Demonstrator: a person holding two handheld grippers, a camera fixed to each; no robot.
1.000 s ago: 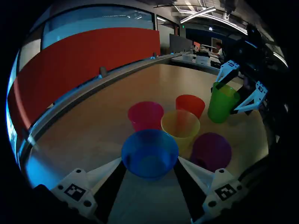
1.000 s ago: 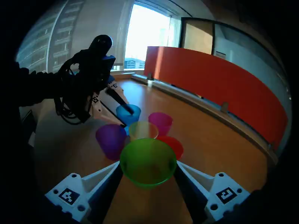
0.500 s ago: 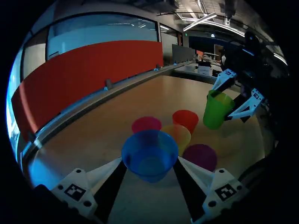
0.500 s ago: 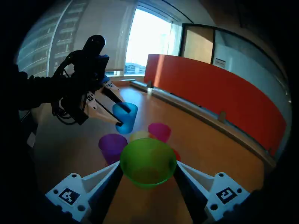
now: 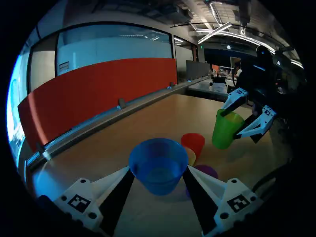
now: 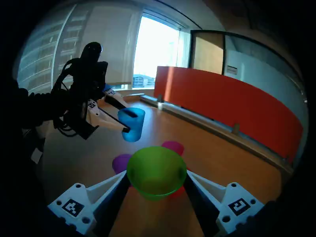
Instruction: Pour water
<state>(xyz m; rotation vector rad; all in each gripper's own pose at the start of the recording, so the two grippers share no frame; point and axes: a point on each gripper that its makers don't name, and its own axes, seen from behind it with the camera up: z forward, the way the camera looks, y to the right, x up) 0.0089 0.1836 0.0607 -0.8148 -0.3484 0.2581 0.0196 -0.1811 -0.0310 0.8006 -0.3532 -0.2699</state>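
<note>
Counting six cups in all, two grippers, one wooden table [image 5: 166,114]. Gripping the blue cup [image 5: 158,162] with the left gripper [image 5: 158,170]: fingers narrowed to the cup's width, one pressed on each side, holding it upright and clear above the table. Likewise with the right gripper [image 6: 157,175]: closed on the green cup [image 6: 156,168], both fingers against its wall, also up off the table. Standing below in a close cluster, four more: red cup [image 5: 192,142], yellow cup [image 5: 191,155] (just a thin sliver past the blue rim), purple cup [image 5: 208,170], pink cup [image 6: 172,146]. Keeping the two held cups well apart, one on either side of the cluster. Cannot tell whether there is water in either. Beyond the far table edge, one long red partition [image 5: 98,89].
</note>
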